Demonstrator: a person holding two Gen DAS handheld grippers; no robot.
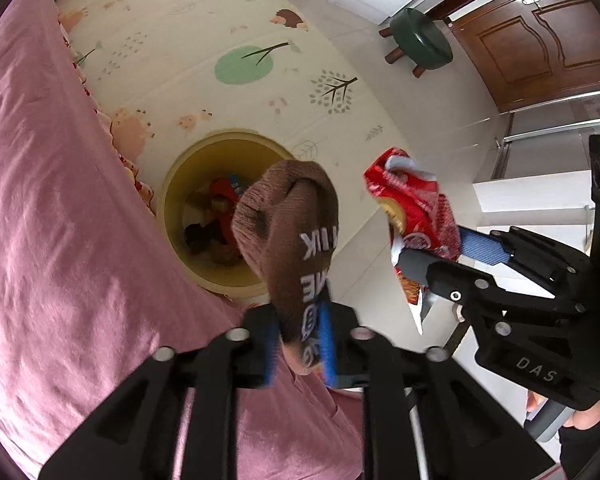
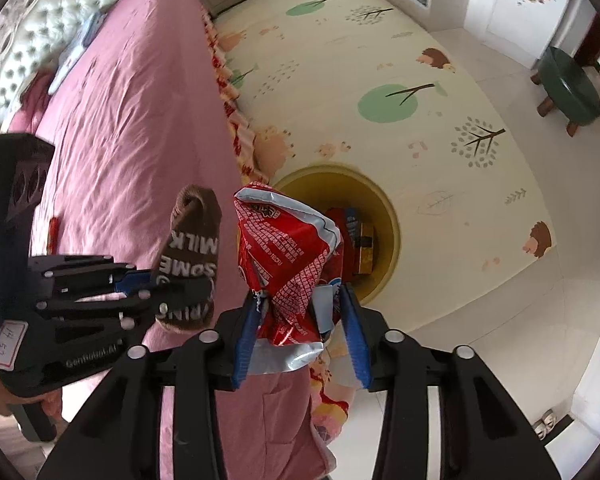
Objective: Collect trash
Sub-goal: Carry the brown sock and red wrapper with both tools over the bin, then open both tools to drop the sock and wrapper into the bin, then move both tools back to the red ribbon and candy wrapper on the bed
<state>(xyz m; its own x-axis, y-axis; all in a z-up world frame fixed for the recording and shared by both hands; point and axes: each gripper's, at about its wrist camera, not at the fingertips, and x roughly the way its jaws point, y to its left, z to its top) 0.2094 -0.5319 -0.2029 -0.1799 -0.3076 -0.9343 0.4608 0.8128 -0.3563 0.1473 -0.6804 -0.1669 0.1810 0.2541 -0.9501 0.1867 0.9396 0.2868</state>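
My left gripper (image 1: 298, 340) is shut on a brown sock (image 1: 288, 224) with white lettering, held above the bed edge; it also shows in the right wrist view (image 2: 192, 256). My right gripper (image 2: 302, 328) is shut on a crumpled red snack wrapper (image 2: 288, 264), also seen in the left wrist view (image 1: 416, 216). A yellow trash bin (image 1: 180, 184) stands on the floor below, with several pieces of trash inside; it shows in the right wrist view (image 2: 388, 220) too. Both held items hang near the bin, above its near side.
A pink bed (image 1: 60, 240) fills the left side. A patterned play mat (image 2: 380, 80) covers the floor. A green stool (image 1: 420, 40) stands by a wooden door (image 1: 540, 40). White furniture (image 1: 540, 200) is at right.
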